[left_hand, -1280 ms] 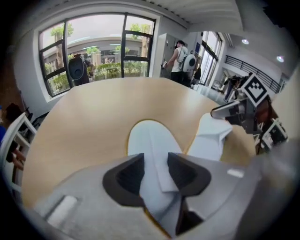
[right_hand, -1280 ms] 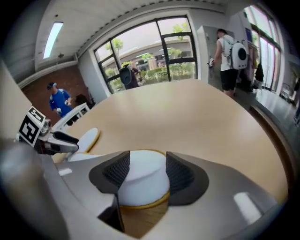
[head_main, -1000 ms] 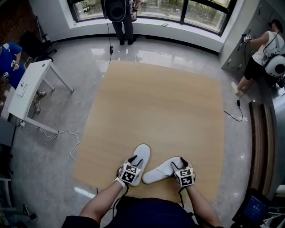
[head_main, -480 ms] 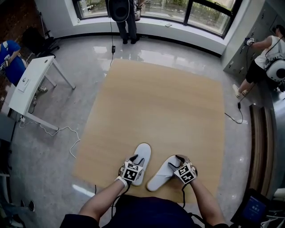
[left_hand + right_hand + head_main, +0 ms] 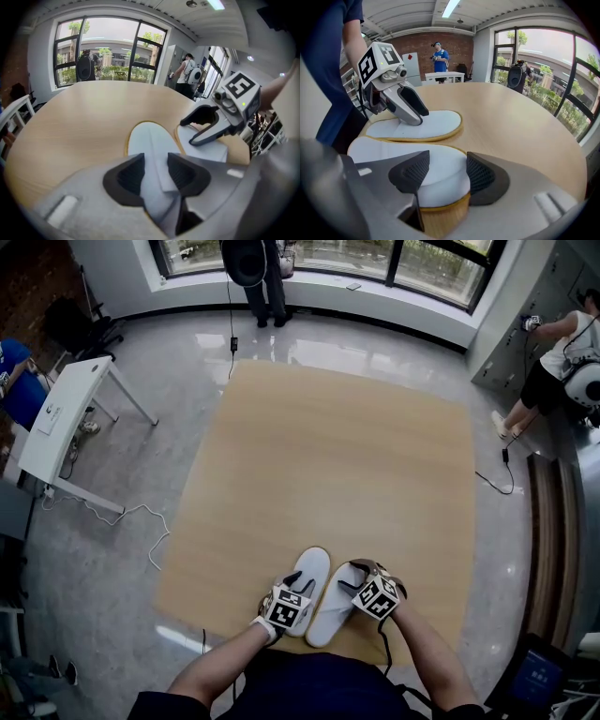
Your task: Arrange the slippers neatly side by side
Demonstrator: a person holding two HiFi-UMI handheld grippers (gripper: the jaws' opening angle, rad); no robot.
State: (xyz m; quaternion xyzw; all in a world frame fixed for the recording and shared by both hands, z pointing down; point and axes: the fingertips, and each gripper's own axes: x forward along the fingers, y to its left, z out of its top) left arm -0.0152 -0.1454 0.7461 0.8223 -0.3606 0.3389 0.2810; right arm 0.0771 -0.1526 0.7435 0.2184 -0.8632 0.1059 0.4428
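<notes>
The left slipper (image 5: pixel 312 570), white and flat with a yellow-edged sole, lies at the near edge of the tan wood-grain rectangular mat (image 5: pixel 337 456). The right slipper (image 5: pixel 328 617), its white match, lies just beside it, angled slightly toward it (whether the edges touch I cannot tell). The left gripper (image 5: pixel 156 173) is clenched on a fold of the left slipper's upper. The right gripper (image 5: pixel 447 171) grasps the end of the right slipper, a pad against each side. A glossy grey floor (image 5: pixel 141 484) surrounds the mat.
</notes>
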